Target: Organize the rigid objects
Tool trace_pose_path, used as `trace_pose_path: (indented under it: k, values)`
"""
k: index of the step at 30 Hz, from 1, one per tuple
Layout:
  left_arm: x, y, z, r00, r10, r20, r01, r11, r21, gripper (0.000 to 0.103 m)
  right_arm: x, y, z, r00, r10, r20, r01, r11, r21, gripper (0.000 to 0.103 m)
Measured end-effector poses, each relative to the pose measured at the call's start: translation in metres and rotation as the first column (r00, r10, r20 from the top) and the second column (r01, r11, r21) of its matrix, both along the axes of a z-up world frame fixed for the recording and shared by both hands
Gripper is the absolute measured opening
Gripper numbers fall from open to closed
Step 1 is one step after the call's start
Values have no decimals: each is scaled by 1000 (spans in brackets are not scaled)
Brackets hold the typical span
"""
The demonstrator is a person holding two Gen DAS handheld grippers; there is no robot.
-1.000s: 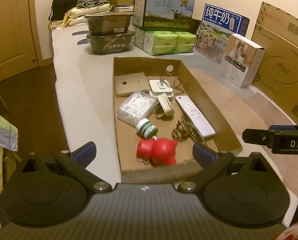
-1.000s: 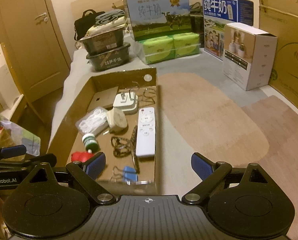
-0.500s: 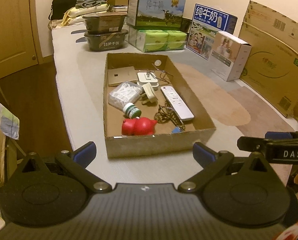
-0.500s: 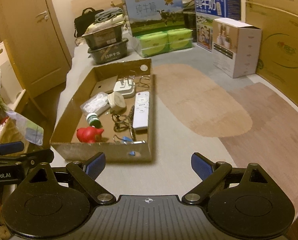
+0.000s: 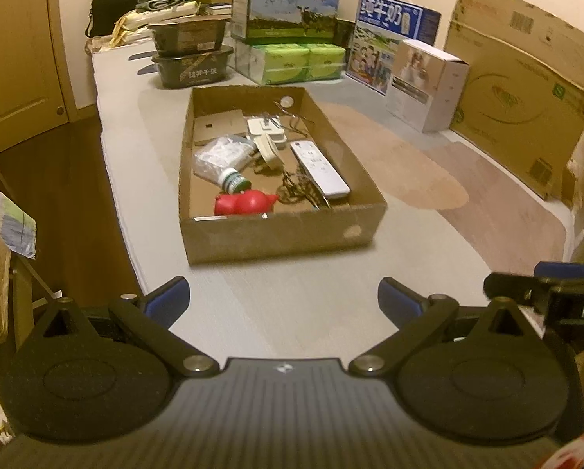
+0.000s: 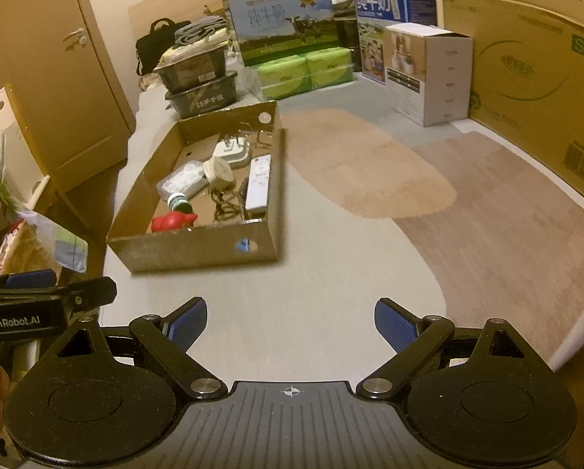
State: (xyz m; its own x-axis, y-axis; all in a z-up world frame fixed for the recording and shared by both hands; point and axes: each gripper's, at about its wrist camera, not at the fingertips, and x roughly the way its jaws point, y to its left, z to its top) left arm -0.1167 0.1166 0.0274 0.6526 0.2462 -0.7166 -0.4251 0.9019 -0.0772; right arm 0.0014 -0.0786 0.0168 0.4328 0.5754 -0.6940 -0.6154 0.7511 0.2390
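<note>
A shallow cardboard box (image 5: pixel 280 234) (image 6: pixel 198 248) lies on the grey bed surface ahead of both grippers. Inside it are a red toy (image 5: pixel 245 203) (image 6: pixel 173 222), a green-capped bottle (image 5: pixel 234 180), a white remote (image 5: pixel 320 169) (image 6: pixel 258 183), a clear bag (image 5: pixel 221 154), white plugs (image 5: pixel 266 133) and tangled dark cord (image 5: pixel 297 191). My left gripper (image 5: pixel 284 297) is open and empty, well short of the box. Equally far back, my right gripper (image 6: pixel 290 322) stands open with nothing between its blue pads.
Milk cartons (image 5: pixel 288 9), green tissue packs (image 5: pixel 292 63), black food trays (image 5: pixel 192 54) and a white box (image 5: pixel 426 84) stand behind. A large cardboard carton (image 5: pixel 522 117) lines the right. The bed edge and wood floor (image 5: pixel 57 195) drop off at left.
Both grippers have pulled back from the box, which now looks smaller and farther away. Its front wall has come fully into view. Neither gripper's jaws have changed.
</note>
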Motion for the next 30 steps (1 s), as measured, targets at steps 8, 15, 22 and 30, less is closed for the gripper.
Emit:
trace_pose_path:
  k: [8, 15, 22, 30]
  values:
    - [-13, -20, -4, 999, -36, -16, 36, 999, -22, 102, -9, -26, 4, 999, -34, 3, 34, 999, -7, 92]
    - [-18, -28, -2, 999, -43, -20, 43, 999, -20, 102, -20, -35, 0, 999, -32, -2, 32, 999, -29, 92]
    - [-20, -29, -1, 999, -40, -15, 40, 999, -11, 102, -28, -33, -5, 1000, -17, -16, 16, 999, -34, 92]
    - [-22, -28, 0, 1000, -24, -12, 24, 1000, -10, 102, -29, -29, -3, 1000, -11, -6, 11, 1000, -27, 92]
